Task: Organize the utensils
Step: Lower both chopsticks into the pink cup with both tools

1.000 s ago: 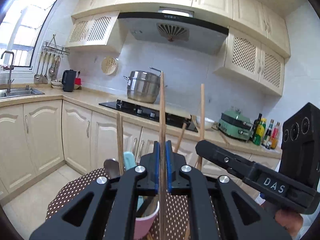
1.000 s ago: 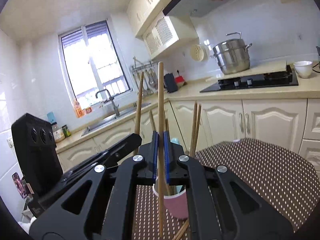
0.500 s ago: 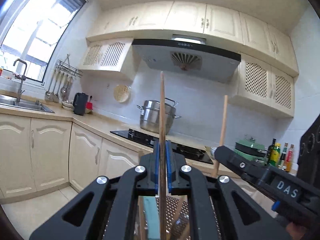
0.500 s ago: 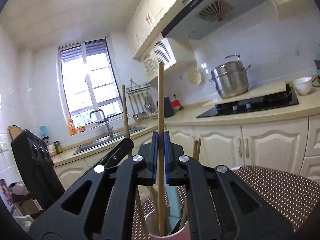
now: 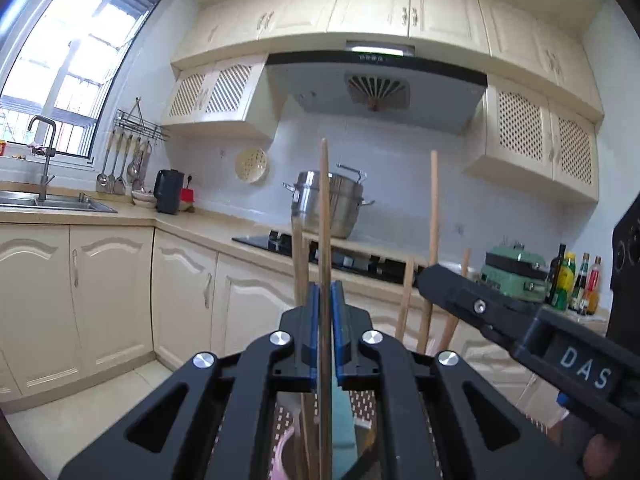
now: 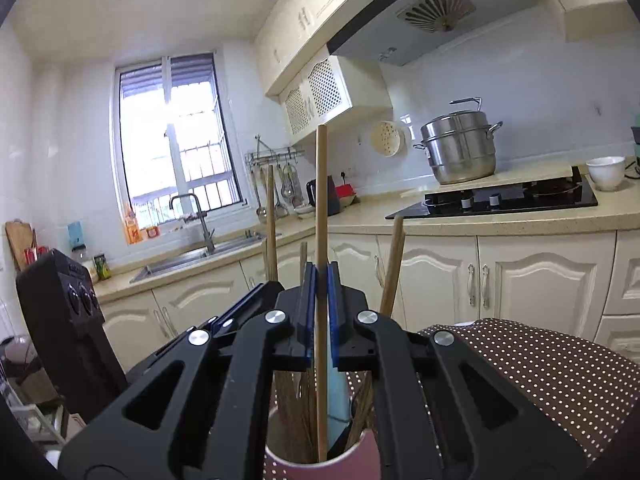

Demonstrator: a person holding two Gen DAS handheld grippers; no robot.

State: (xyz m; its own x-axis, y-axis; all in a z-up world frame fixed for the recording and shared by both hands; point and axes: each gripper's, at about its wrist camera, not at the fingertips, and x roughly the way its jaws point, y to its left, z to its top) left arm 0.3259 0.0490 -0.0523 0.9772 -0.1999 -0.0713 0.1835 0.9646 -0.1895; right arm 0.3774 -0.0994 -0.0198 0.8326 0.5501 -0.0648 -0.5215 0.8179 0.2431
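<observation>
My left gripper (image 5: 325, 300) is shut on a wooden chopstick (image 5: 325, 216) that stands upright. My right gripper (image 6: 321, 280) is shut on another wooden chopstick (image 6: 321, 200), whose lower end reaches into a pink cup (image 6: 320, 466). The cup stands on a brown dotted tablecloth (image 6: 540, 364) and holds several chopsticks (image 6: 390, 264) and a light blue handle (image 6: 336, 392). In the left wrist view the right gripper (image 5: 520, 320) reaches in from the right, with its chopstick (image 5: 434, 216) upright. The cup's rim (image 5: 286, 440) barely shows below my left jaws.
A kitchen counter (image 6: 500, 220) with a black hob (image 6: 500, 200) and a steel pot (image 6: 460, 148) runs behind the table. A sink (image 5: 52, 200) lies under the window. Bottles (image 5: 572, 280) and a green appliance (image 5: 512, 272) stand at the right.
Both grippers tilted upward and then dropped somewhat. The right chopstick's lower end went down into the pink cup. Both grippers stayed shut on their chopsticks.
</observation>
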